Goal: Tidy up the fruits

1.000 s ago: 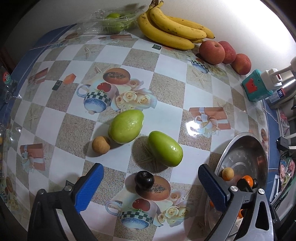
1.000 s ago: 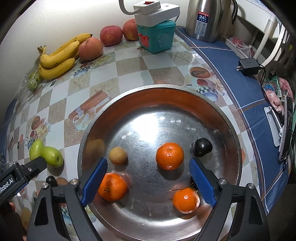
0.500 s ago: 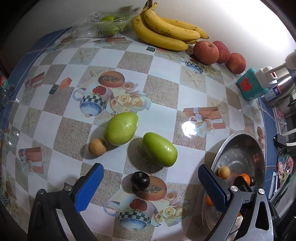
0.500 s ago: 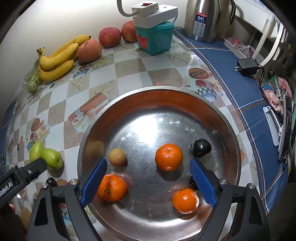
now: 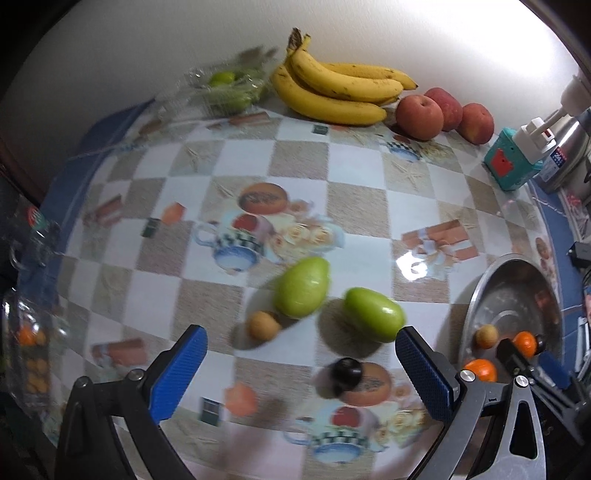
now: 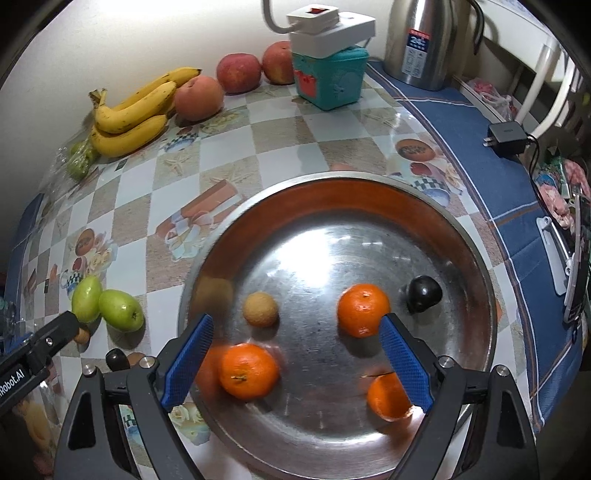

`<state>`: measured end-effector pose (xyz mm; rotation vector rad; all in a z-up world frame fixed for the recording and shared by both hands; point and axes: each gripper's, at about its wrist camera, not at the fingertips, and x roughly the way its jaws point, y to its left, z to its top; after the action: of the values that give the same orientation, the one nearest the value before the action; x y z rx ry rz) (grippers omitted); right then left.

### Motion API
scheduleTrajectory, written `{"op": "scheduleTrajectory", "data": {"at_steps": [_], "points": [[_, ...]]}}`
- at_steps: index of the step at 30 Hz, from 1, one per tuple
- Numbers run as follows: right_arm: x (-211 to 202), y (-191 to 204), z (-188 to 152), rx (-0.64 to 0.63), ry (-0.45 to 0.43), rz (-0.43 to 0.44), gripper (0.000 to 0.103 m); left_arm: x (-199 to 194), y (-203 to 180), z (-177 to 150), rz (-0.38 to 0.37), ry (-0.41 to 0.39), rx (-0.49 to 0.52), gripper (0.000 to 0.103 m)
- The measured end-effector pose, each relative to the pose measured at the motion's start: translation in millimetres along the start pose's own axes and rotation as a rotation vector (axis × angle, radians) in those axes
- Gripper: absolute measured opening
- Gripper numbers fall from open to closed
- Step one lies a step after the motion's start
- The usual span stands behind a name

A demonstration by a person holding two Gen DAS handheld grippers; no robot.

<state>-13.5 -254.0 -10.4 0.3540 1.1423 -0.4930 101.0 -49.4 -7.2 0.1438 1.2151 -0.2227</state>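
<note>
Left tool [image 5: 301, 363] has its jaws wide apart, nothing between them, hovering over the table [image 5: 303, 158]. Centre of the left wrist frame: two green fruits, one [image 5: 302, 287] just beside the other [image 5: 373, 314], with a small tan round fruit [image 5: 263, 325] touching the lower left of the first. A small dark fruit [image 5: 346, 372] sits below them, lower centre, between the blue fingers [image 5: 177, 373] in the frame. Left view is motion-blurred

Right tool [image 6: 295, 363] also has its jaws spread, empty, above the steel bowl [image 6: 476, 266] that fills the lower centre of the right wrist frame. Inside the bowl: three oranges, one [image 6: 248, 370] at lower left near the left finger, one [image 6: 363, 309] at centre right partly behind the right fingertip, one [image 6: 386, 397] at lower right, partly hidden by that finger. Also a tan round fruit [image 6: 260, 308] left of centre and a dark fruit [image 6: 424, 293] near the right wall

Along the wall at the top of both frames: banana bunch [image 5: 340, 94], three red apples [image 5: 445, 114], a bag of green fruit [image 5: 229, 88] at upper left. Teal box [image 6: 330, 79] with a white power strip [image 6: 330, 31] on top and a steel kettle [image 6: 424, 40] at upper right of the right frame
</note>
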Motion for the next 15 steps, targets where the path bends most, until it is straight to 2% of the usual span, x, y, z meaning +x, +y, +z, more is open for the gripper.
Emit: {"op": "scheduleTrajectory", "data": {"at_steps": [8,15], "points": [[-4,21,-3,-0.056,-0.023,0.033,0.091,-8,57,0,0.083,-0.027,-0.082,0.103],[-9,52,-10,-0.134,-0.031,0.081,0.091,-17,88,-4,0.160,-0.055,-0.098,0.103]]}}
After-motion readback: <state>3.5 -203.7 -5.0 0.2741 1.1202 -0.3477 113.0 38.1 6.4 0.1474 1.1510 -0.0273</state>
